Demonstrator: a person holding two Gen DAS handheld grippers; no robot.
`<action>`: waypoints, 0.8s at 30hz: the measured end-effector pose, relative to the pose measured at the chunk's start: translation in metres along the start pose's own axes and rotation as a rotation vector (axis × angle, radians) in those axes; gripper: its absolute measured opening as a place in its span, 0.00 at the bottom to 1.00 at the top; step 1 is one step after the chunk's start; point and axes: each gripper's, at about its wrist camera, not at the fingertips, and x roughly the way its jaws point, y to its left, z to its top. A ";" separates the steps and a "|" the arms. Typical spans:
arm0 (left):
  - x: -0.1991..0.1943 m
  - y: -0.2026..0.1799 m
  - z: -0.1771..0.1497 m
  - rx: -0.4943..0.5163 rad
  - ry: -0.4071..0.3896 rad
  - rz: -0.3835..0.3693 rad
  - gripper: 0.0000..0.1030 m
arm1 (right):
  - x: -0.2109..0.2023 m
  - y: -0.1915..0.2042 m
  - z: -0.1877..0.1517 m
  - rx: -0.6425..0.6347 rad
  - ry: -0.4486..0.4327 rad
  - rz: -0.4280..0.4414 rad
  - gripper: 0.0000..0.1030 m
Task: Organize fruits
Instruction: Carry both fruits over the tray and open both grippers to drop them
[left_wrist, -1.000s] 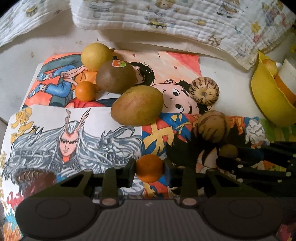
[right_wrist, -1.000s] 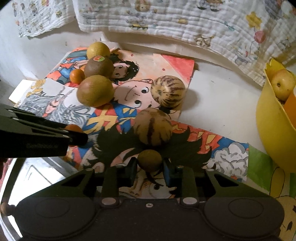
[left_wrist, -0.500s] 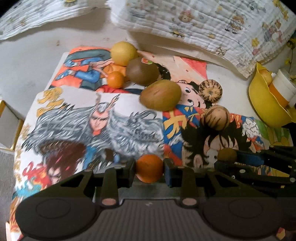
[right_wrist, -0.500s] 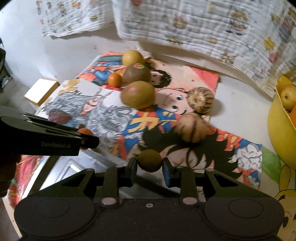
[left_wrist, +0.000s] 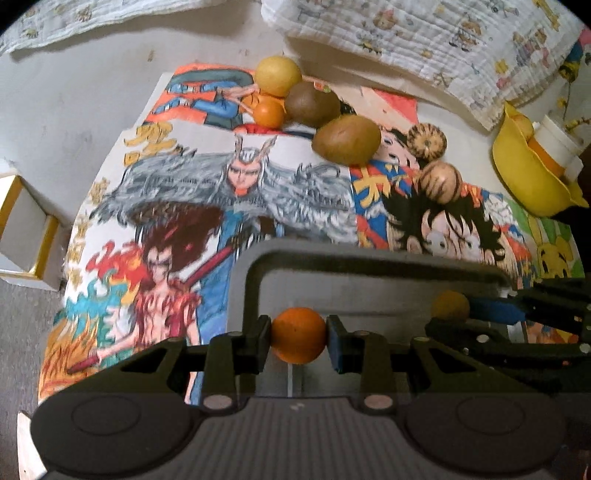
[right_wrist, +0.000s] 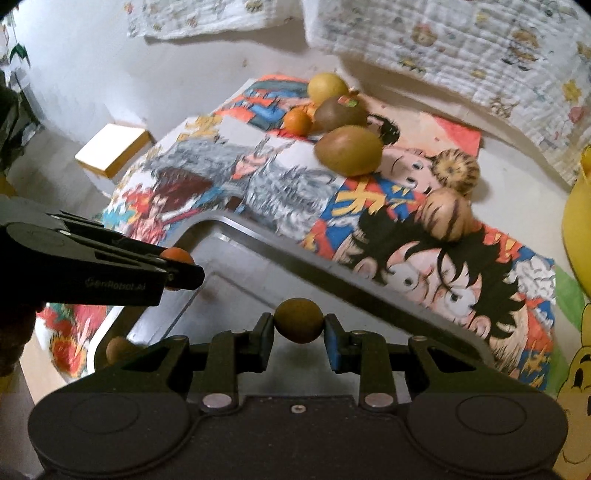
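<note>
My left gripper (left_wrist: 298, 334) is shut on a small orange fruit (left_wrist: 298, 335) and holds it over a grey metal tray (left_wrist: 369, 258). My right gripper (right_wrist: 299, 326) is shut on a small brownish-yellow fruit (right_wrist: 298, 325) above the same tray (right_wrist: 258, 236). Each gripper shows in the other's view: the right one (left_wrist: 448, 306) at the right, the left one (right_wrist: 177, 267) at the left. A small orange fruit (right_wrist: 118, 349) lies in the tray's near left corner. Several fruits lie on the cartoon posters: a yellow one (left_wrist: 279, 75), a small orange one (left_wrist: 269, 113), two brown kiwis (left_wrist: 312, 103) (left_wrist: 346, 139), two striped round ones (left_wrist: 426, 140) (left_wrist: 439, 181).
A yellow bowl (left_wrist: 524, 173) with fruit stands at the right edge. A printed quilt (left_wrist: 424, 33) lies along the back. A white and gold box (left_wrist: 22, 229) sits on the floor at the left. Cartoon posters (left_wrist: 229, 184) cover the surface.
Both grippers have drawn back and up from the posters with their fruits. They now hang over the grey tray, which has come into view.
</note>
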 end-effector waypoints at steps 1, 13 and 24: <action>0.000 0.000 -0.003 0.004 0.006 -0.002 0.34 | 0.001 0.002 -0.002 -0.002 0.009 -0.004 0.30; 0.002 -0.003 -0.019 0.062 0.078 -0.014 0.34 | 0.008 0.011 -0.014 0.032 0.095 -0.028 0.30; 0.008 -0.004 -0.020 0.077 0.095 -0.007 0.34 | 0.008 0.012 -0.016 0.043 0.093 -0.036 0.31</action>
